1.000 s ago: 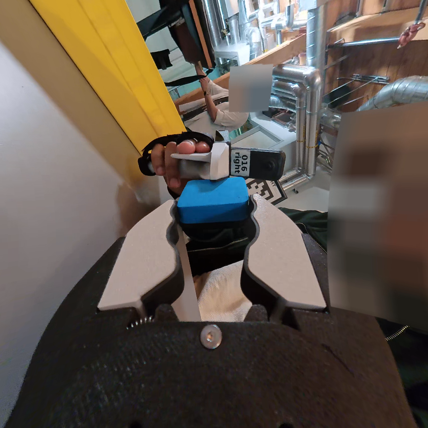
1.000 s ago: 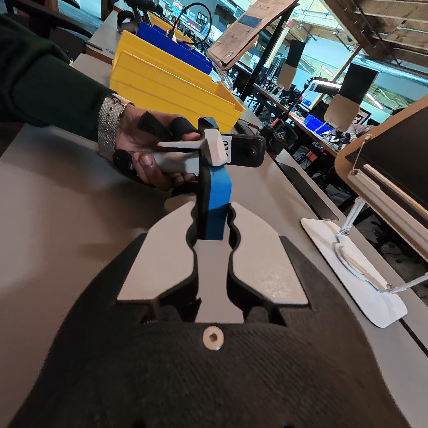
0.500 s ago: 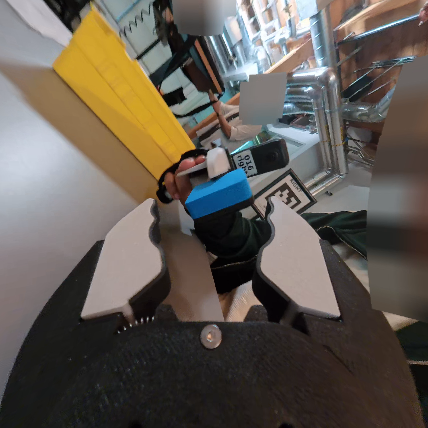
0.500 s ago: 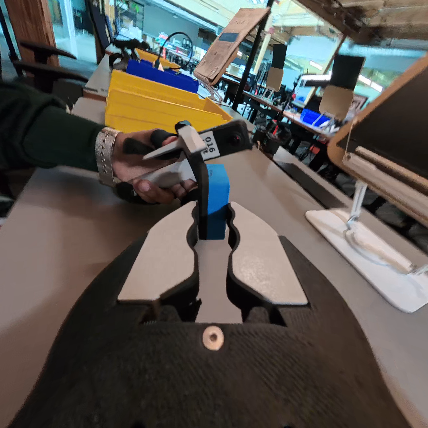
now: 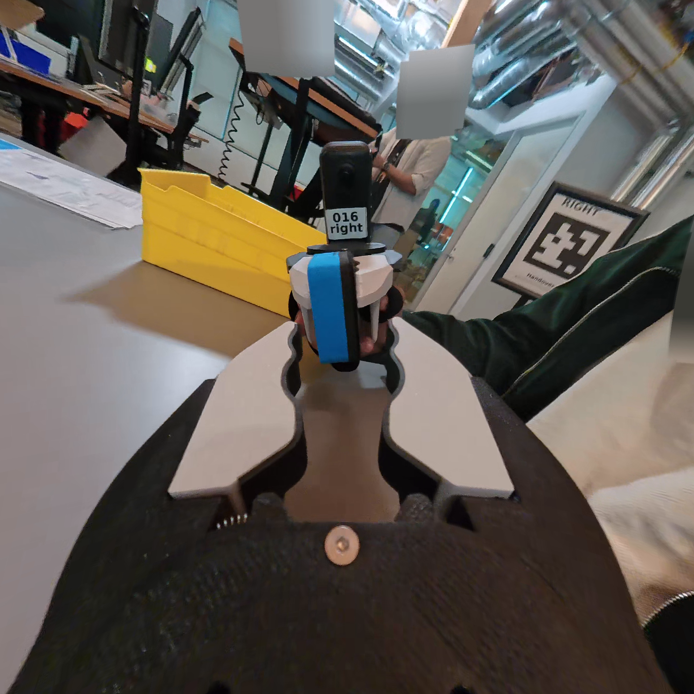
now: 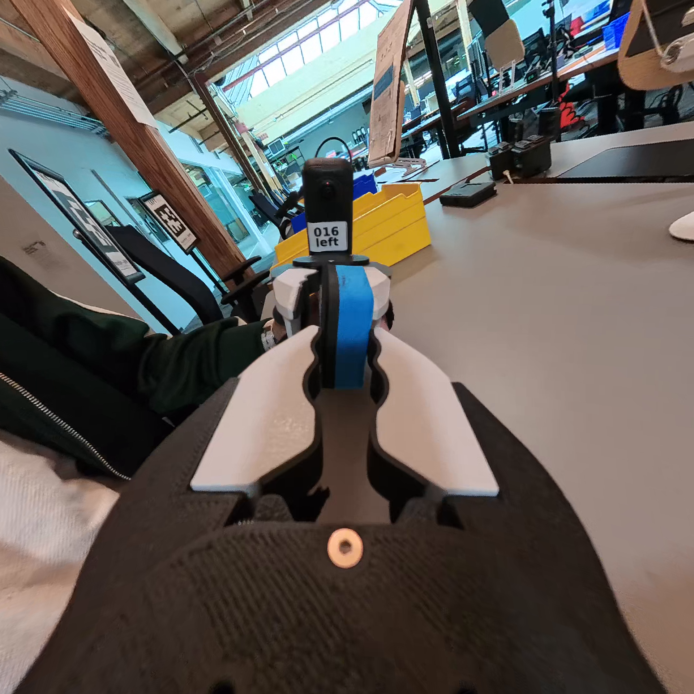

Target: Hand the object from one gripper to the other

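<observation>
From my feed: open-plan workshop/lab w/ exposed silver ducts (image 5: 525,75), a timber post (image 6: 124,150), rows of desks (image 6: 563,75) w/ monitors. My grey table (image 6: 544,300) has a yellow parts bin (image 5: 210,240); framed fiducial marker sign (image 5: 567,244) stands by the wall.

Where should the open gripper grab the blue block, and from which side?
Take the free end of the block that sticks out of the right gripper. It stands on edge, thin side toward the left gripper, so coming straight ahead probably works best: one finger on the blue face, one on the black face. The open jaws look wide enough.
</observation>
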Action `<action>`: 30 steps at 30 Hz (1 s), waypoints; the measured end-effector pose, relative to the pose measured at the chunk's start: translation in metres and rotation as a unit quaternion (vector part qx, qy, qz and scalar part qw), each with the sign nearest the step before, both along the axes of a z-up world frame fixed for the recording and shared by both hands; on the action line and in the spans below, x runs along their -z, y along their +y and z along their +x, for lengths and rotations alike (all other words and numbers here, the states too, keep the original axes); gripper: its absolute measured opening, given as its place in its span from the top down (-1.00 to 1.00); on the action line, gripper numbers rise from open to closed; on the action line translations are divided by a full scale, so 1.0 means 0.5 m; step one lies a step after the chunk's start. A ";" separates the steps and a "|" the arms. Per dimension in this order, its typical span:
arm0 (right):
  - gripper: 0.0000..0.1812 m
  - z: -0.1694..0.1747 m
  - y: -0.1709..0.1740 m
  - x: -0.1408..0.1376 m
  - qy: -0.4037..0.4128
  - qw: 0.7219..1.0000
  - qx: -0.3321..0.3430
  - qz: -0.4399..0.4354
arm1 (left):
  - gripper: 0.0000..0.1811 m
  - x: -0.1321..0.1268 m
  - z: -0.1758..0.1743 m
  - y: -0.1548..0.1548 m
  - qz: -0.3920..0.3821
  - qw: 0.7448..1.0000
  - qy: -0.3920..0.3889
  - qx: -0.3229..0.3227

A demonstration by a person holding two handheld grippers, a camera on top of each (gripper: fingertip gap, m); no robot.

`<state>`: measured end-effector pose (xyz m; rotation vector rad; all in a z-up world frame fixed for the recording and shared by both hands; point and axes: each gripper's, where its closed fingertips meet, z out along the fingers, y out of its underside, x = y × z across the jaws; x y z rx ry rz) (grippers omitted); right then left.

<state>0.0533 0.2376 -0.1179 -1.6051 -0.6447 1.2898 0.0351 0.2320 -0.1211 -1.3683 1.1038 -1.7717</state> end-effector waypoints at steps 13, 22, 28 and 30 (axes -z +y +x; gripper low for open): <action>0.75 -0.011 -0.003 0.007 -0.008 1.000 -0.005 0.001 | 0.73 0.014 0.011 -0.005 -0.008 1.000 0.026 -0.002; 0.70 -0.004 0.010 0.010 -0.037 0.998 0.030 0.046 | 0.73 0.020 0.012 0.003 -0.045 0.998 0.036 -0.002; 0.34 0.016 0.027 -0.018 -0.062 0.979 0.102 0.163 | 0.72 0.016 0.002 0.021 -0.118 0.993 0.028 0.003; 0.26 0.019 0.027 -0.023 -0.104 0.958 0.126 0.236 | 0.72 0.017 -0.003 0.027 -0.171 0.985 0.025 0.019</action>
